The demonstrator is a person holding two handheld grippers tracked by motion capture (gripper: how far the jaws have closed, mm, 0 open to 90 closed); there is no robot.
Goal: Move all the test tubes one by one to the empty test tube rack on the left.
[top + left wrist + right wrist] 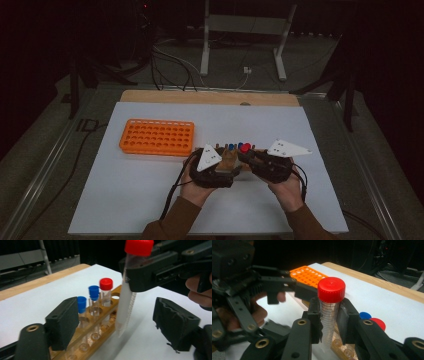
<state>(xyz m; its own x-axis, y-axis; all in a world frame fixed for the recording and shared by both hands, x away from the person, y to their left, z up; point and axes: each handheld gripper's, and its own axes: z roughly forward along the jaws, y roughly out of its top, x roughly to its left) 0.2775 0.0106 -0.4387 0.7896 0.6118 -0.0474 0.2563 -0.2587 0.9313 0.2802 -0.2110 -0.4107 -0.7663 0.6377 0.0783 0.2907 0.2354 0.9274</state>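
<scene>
My right claw (329, 320) is clamped on a clear graduated tube with a red cap (329, 315), jaws pressing its sides just below the cap, the tube upright and its pointed tip hanging free above the wooden rack (343, 350). In the left gripper view the same tube (127, 300) hangs in front of the near edge of the wooden rack (100, 322), tilted slightly, its tip clear of the holes as far as I can tell.

My left claw (113, 322) stands open, its two black jaws wide apart with the wooden rack and the hanging tube between them (nothing pinched). The left jaw sits close against the rack's near end; whether it touches I cannot tell.

In the rack stand three smaller capped tubes: a red-capped one (106, 293) and two blue-capped ones (94, 298) (81, 305), in a row behind the held tube.

From the high view, both claws meet at the middle of the white surface (150, 200), left claw (216, 167) and right claw (260, 162) on either side of the wooden rack (231, 157), hands coming in from the bottom edge. An orange tube rack (157, 137) lies to the left of them, near but apart, its holes all empty from what I see. A strip of bare wood (210, 97) runs along the far edge of the surface.
</scene>
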